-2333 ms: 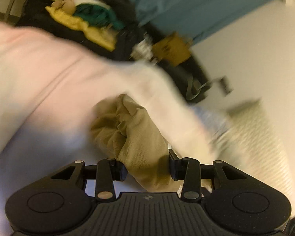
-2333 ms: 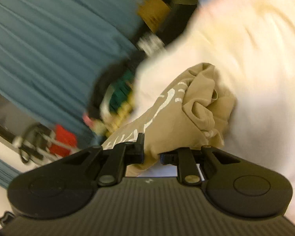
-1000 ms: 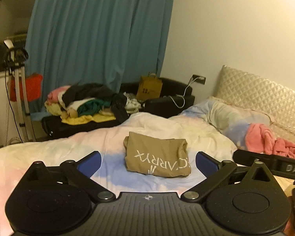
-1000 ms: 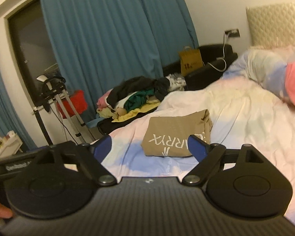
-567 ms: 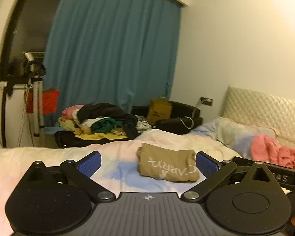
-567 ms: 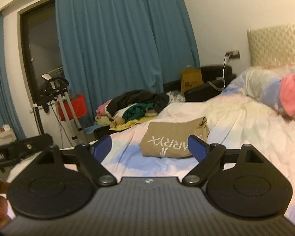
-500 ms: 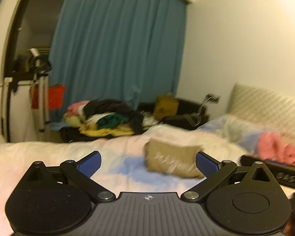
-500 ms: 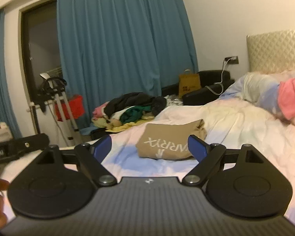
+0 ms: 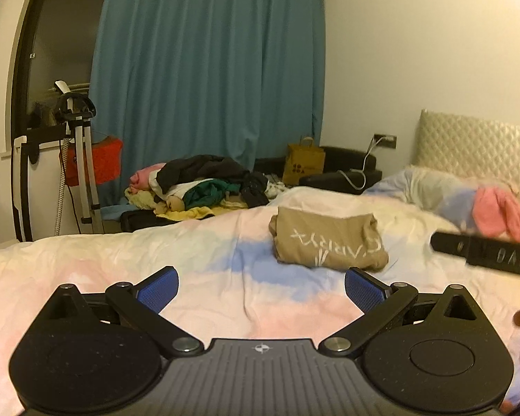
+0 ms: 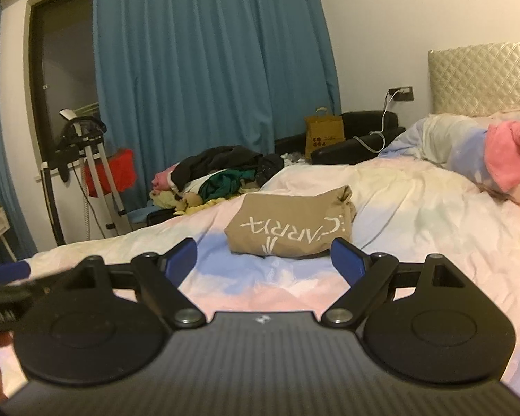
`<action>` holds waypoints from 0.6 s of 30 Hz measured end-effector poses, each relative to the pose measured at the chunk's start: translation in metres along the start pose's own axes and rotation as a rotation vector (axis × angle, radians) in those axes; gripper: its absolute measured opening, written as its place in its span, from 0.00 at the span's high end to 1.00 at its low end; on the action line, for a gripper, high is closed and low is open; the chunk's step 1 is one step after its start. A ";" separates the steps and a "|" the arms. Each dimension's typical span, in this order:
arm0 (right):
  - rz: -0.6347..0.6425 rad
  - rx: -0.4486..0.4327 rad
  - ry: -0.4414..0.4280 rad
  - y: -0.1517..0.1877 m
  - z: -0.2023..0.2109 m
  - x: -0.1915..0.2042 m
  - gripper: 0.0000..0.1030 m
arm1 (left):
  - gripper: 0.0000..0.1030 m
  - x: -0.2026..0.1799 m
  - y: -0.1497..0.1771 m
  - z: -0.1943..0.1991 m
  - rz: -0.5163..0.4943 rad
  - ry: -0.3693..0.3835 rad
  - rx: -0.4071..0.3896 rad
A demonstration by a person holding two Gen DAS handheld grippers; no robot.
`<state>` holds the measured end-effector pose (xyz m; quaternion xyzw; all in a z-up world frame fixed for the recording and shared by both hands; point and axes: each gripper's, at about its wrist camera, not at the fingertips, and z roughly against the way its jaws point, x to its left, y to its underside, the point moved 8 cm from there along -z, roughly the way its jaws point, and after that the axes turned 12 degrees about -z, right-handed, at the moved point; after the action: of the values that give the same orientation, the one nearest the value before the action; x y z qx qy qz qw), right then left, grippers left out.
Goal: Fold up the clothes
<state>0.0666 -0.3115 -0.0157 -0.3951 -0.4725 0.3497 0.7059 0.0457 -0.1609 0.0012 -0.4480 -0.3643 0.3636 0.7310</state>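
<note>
A tan T-shirt (image 9: 327, 241) with white lettering lies folded into a flat rectangle on the pastel bedspread (image 9: 121, 263); the right wrist view shows the same T-shirt (image 10: 289, 227) straight ahead. My left gripper (image 9: 260, 286) is open, low over the bed, short of the shirt and a little left of it. My right gripper (image 10: 264, 256) is open too, with nothing between its blue pads, just short of the shirt's near edge. The right gripper's black body (image 9: 485, 251) reaches into the left wrist view from the right.
A heap of unfolded clothes (image 9: 197, 187) lies beyond the far bed edge, before blue curtains. Pink cloth (image 10: 509, 152) rests on the pillow by the quilted headboard (image 10: 482, 79). A stand with a red item (image 9: 83, 170) is at the left, a yellow paper bag (image 10: 324, 135) behind.
Both grippers let go of the tan shirt, which now lies folded on the bed. Both have drawn back and sunk lower, so the shirt sits higher and farther in each view.
</note>
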 end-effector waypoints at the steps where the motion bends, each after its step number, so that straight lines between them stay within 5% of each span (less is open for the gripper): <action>1: 0.002 -0.002 0.003 0.000 0.000 0.000 0.17 | 0.00 -0.001 0.001 -0.001 -0.002 -0.001 0.002; 18: 0.005 0.021 0.019 0.006 -0.001 -0.002 0.17 | 0.00 0.008 -0.007 0.005 0.053 -0.016 -0.024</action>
<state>0.0661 -0.3107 -0.0223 -0.3921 -0.4612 0.3527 0.7136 0.0471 -0.1543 0.0113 -0.4634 -0.3624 0.3822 0.7126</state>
